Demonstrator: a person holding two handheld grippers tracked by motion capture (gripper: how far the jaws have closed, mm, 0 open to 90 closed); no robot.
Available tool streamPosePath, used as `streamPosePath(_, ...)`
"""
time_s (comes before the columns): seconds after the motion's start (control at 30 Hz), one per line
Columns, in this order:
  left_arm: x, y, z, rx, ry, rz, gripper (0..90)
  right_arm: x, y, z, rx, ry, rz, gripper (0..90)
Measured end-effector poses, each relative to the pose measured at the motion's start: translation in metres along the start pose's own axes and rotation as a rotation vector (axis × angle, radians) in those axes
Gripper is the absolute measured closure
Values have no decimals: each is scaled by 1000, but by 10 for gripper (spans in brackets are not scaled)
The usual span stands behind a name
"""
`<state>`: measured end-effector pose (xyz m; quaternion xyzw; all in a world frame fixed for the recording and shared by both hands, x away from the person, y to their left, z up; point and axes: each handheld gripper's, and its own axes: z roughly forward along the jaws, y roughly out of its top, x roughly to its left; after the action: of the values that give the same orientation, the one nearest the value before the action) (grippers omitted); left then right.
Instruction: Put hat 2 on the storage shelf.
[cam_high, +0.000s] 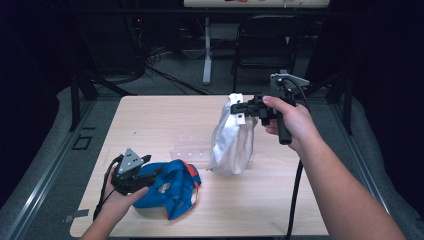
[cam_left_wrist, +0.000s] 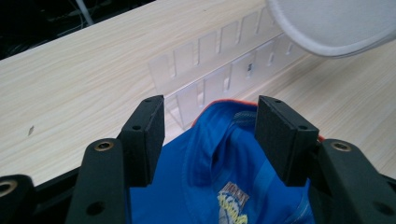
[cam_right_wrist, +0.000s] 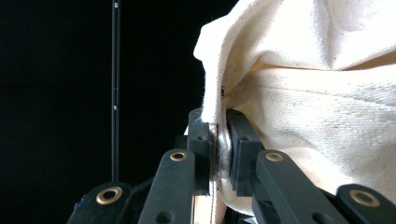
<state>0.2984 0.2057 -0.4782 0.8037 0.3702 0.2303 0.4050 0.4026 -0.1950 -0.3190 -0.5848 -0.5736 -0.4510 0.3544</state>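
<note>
Nearest the camera in the high view, at the lower left of the frame, the left gripper (cam_high: 150, 172) hovers over a blue cap (cam_high: 172, 187) that lies on the wooden table (cam_high: 150, 120). Its jaws stand spread wide in the left gripper view, with the cap's blue cloth and printed badge between them, though the pads do not press on it. Toward the upper right, the right gripper (cam_high: 235, 107) has its jaws pressed together, pinching the top edge of a white cloth bag (cam_high: 232, 142), which hangs down with its bottom at the tabletop. The right gripper view shows that pinch close up, a fold of cream fabric (cam_right_wrist: 327, 93) squeezed between the pads, against a black background. A clear plastic rack (cam_left_wrist: 219, 79) lies between cap and bag; it is faint in the high view and plain in the left gripper view, its far end cut off behind the bag's rounded bottom.
</note>
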Motion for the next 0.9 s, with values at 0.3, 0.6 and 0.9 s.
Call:
streamPosePath(0.3,-7,22,5,28,-39,52,463,15,15,17,16,-19,-21,818)
streamPosePath(0.6,-14,44,4,45,-55,109,499,28,29,35,38,-34,-36,818)
streamPosePath(0.9,-29,61,12,77,-70,173,519,30,41,48,44,-38,-38,818)
